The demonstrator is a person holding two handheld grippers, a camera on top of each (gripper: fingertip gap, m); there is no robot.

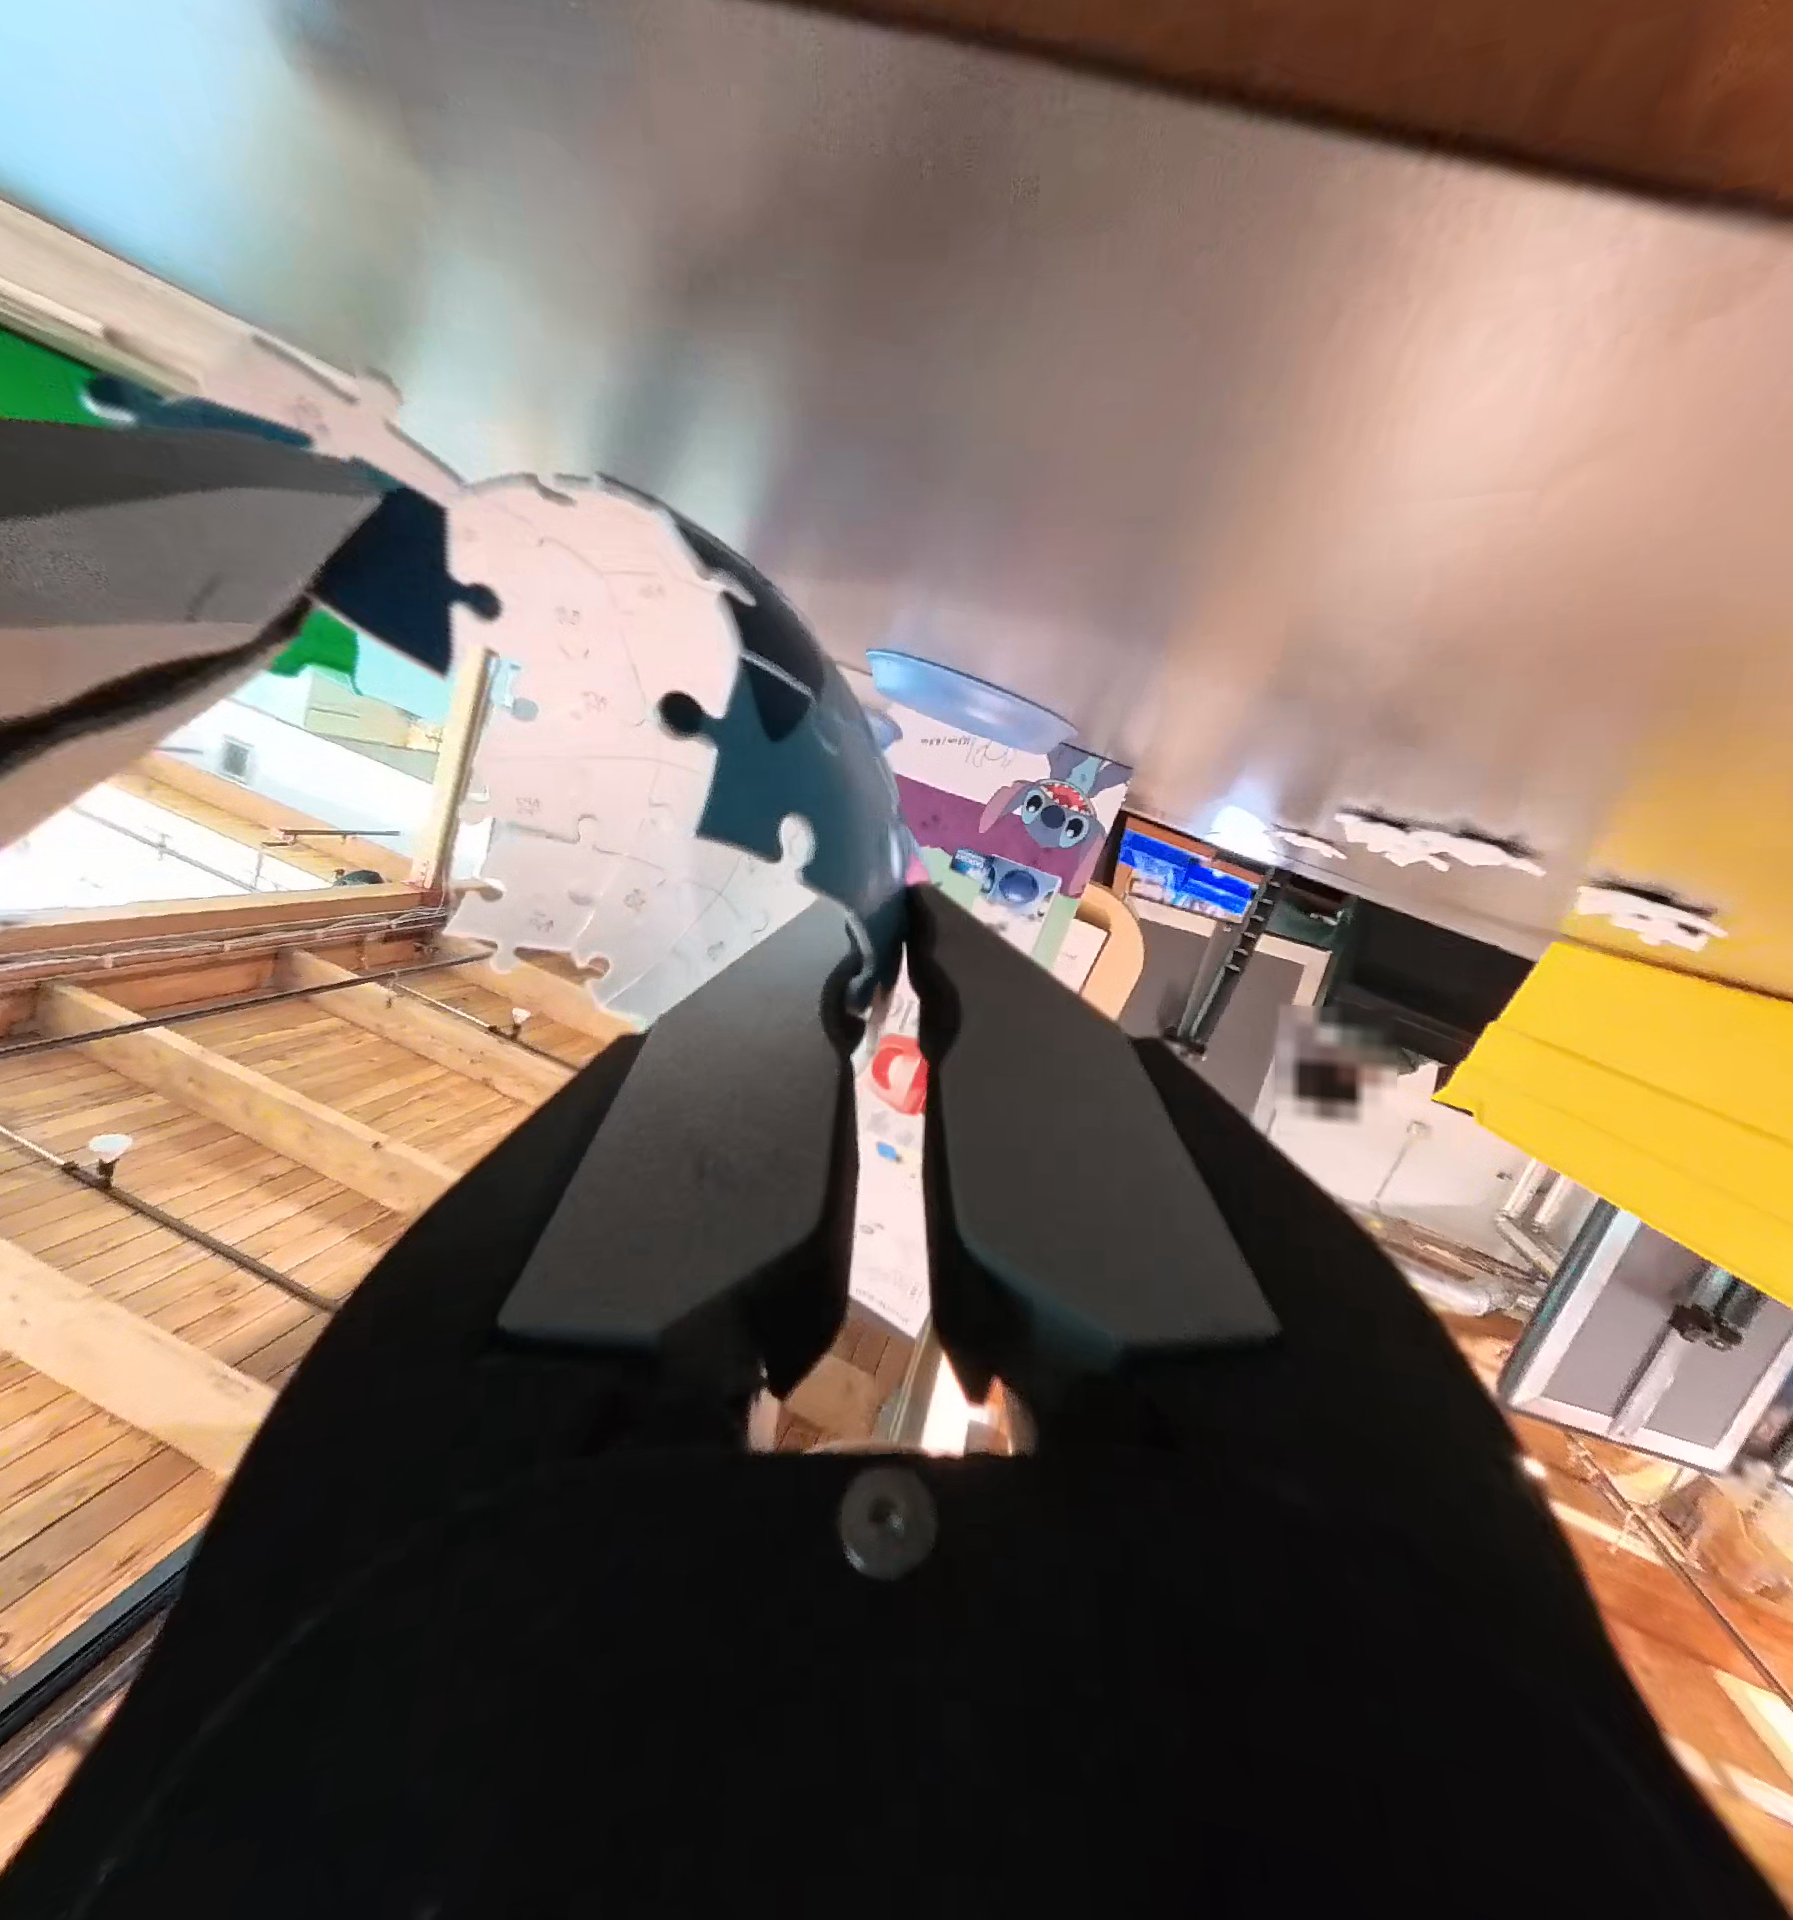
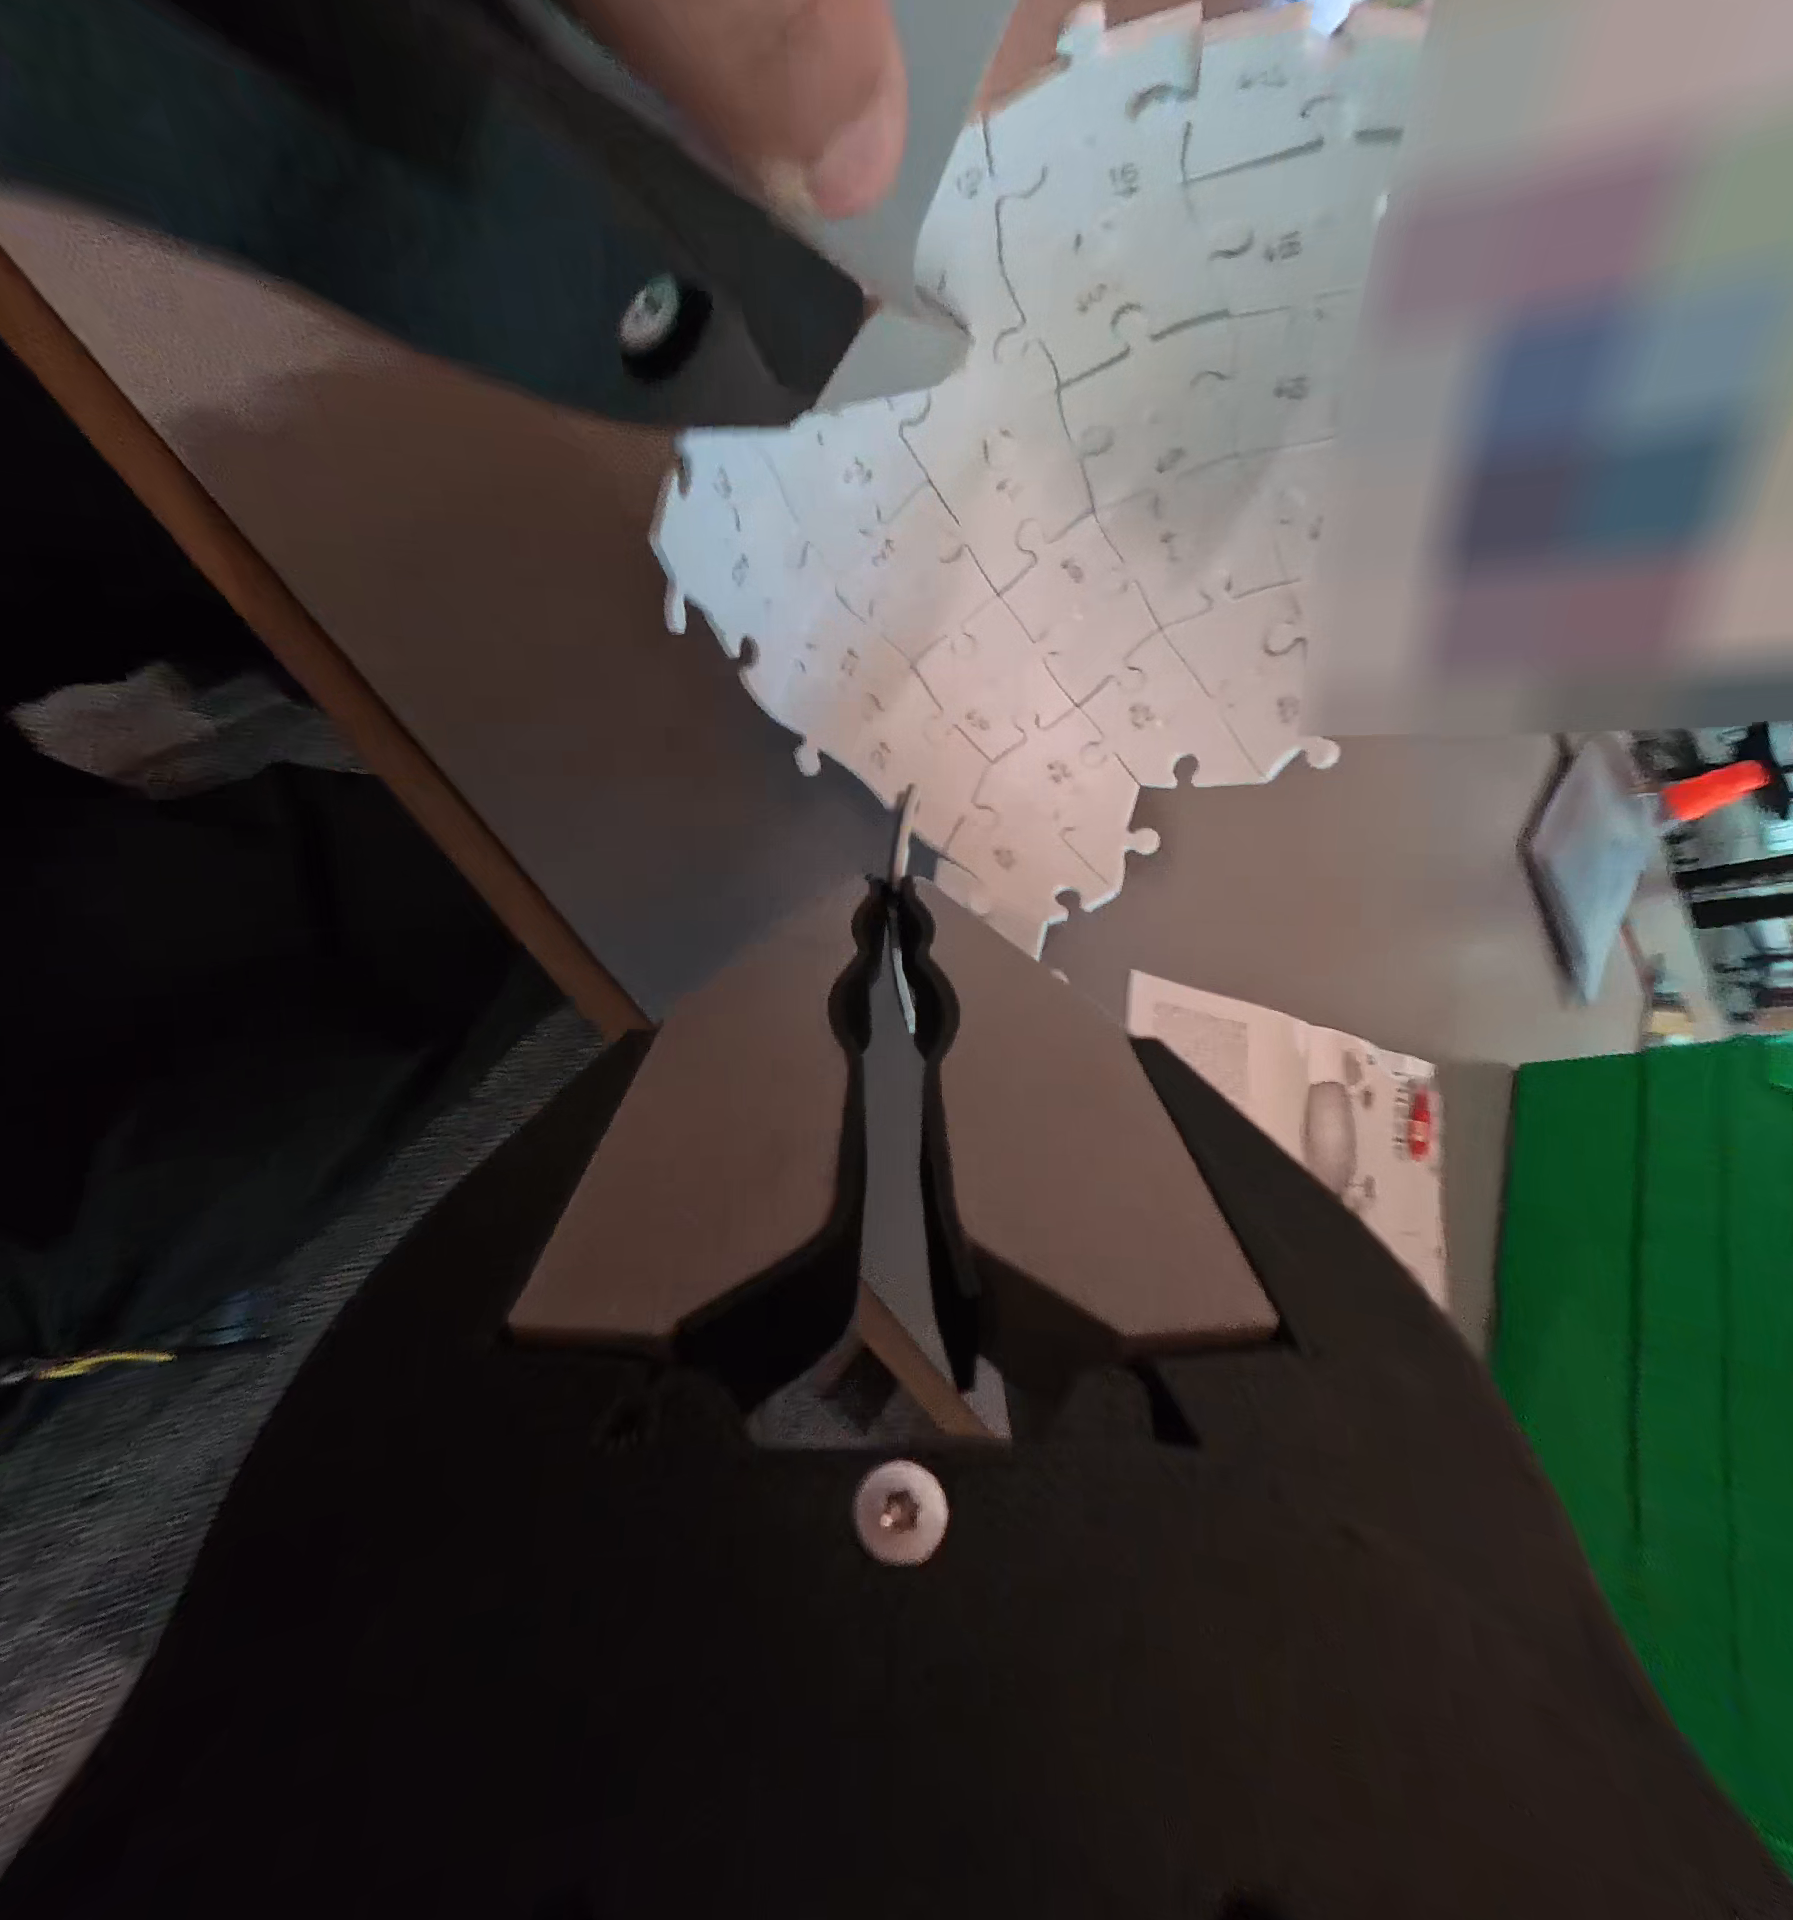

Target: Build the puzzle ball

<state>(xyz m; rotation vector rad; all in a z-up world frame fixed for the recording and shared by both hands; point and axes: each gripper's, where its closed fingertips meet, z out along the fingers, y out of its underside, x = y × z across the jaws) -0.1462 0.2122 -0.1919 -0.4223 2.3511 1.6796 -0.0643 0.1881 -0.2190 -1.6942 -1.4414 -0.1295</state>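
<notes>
The partly built puzzle ball point(image 1: 601, 748) is a curved shell of joined pieces, white inside and dark teal outside, held in the air. My left gripper point(image 1: 907, 914) is shut on the shell's lower edge. In the left wrist view my right gripper point(image 1: 352, 551) comes in from the upper left, shut on a dark loose piece point(image 1: 404, 592) right at the shell's upper rim. In the right wrist view the shell's white inside point(image 2: 1079, 520) fills the upper middle. My right gripper point(image 2: 897, 904) is shut on the loose piece point(image 2: 902, 966), seen edge-on at the shell's bottom edge. The left gripper point(image 2: 456, 208) and a fingertip point(image 2: 830, 104) are at the top left.
A grey table with a brown edge point(image 2: 248, 592) lies behind the shell. A green box point(image 2: 1650, 1403) and a printed sheet point(image 2: 1307, 1122) are at the right. A yellow box point(image 1: 1681, 1091) and a cartoon-printed box point(image 1: 1027, 821) show in the left wrist view. Tip to tip, the grippers are about 9 centimetres apart.
</notes>
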